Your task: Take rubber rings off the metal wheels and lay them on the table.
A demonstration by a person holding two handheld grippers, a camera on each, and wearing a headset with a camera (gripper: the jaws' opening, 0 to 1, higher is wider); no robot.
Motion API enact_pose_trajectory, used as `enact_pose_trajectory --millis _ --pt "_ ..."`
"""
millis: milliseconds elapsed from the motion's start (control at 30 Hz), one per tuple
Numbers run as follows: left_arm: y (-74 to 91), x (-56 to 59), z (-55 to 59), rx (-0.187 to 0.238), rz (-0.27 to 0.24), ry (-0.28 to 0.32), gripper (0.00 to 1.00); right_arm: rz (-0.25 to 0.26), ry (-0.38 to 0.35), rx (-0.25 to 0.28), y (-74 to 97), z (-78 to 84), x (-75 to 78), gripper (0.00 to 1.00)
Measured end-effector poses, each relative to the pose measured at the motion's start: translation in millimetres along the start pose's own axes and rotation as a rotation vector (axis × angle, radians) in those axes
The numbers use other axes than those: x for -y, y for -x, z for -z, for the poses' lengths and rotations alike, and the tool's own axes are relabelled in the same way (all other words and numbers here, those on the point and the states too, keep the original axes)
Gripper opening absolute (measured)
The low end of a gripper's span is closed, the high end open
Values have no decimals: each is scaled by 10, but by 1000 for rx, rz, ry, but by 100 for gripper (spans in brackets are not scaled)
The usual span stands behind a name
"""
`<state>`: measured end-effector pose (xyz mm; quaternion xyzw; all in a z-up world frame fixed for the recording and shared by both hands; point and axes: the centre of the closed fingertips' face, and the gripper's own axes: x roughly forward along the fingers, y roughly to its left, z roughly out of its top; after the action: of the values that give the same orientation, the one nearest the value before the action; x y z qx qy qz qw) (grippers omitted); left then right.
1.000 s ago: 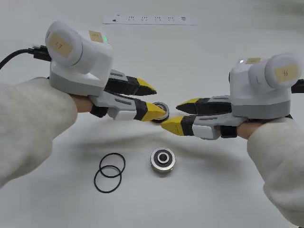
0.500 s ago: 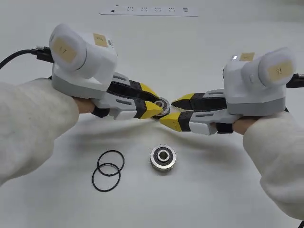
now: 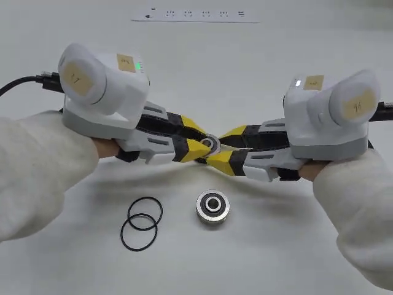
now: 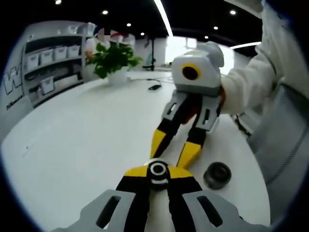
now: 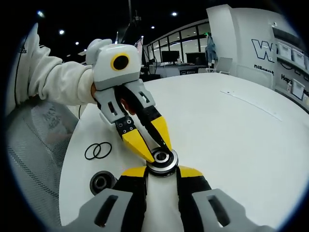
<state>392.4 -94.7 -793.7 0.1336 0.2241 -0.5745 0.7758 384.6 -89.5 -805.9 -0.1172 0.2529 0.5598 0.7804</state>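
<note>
Your left gripper (image 3: 199,142) pinches the metal wheel (image 3: 210,144) aloft in its jaws so the right gripper (image 3: 222,148), jaw closure unclear, reaches its rim.

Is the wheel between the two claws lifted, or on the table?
Lifted: the left claw grips the wheel in the air, clear of the table.

Two handheld grippers meet tip to tip, arms in from each side.
The left gripper (image 3: 202,140) pinches a metal wheel (image 3: 210,144); the right gripper (image 3: 216,149) faces it, jaws parted.
</note>
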Motion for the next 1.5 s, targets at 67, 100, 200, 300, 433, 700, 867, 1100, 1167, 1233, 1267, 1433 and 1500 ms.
enact_pose_trajectory --millis 67,100,200,300,433,700,867,1100,1167,1233,1267,1433,1500 --pt "6 25 3 -3 -3 1 14 2 -6 -8 11 39 -4 15" --pt "7 37 3 -4 -3 1 14 2 -21 -6 8 39 -6 14" --pt "2 89 5 -10 -4 1 14 3 -9 -17 45 70 -37 11" --pt "6 130 11 -14 0 -1 14 5 16 -33 68 87 -60 6" --pt "8 177 14 -20 1 -3 14 13 22 -39 87 99 -84 4" --pt "29 254 24 -25 3 -3 14 52 22 -60 122 128 -87 0" --pt "34 265 25 -27 -10 -10 13 84 -27 -64 131 140 -65 0" --pt "42 268 28 -20 -9 -17 13 114 -73 -74 139 138 -59 0" --pt "43 269 29 -18 -12 -18 13 125 -99 -72 143 143 -56 0" --pt "45 271 30 -14 -15 -21 13 137 -144 -68 151 145 -51 0" --pt "47 273 31 -10 -17 -21 13 141 -158 -63 155 142 -41 0" --pt "59 271 38 25 -24 -11 13 140 -286 -10 185 127 -34 0" --pt "57 269 33 32 -27 -9 13 133 -349 13 204 113 -30 0"
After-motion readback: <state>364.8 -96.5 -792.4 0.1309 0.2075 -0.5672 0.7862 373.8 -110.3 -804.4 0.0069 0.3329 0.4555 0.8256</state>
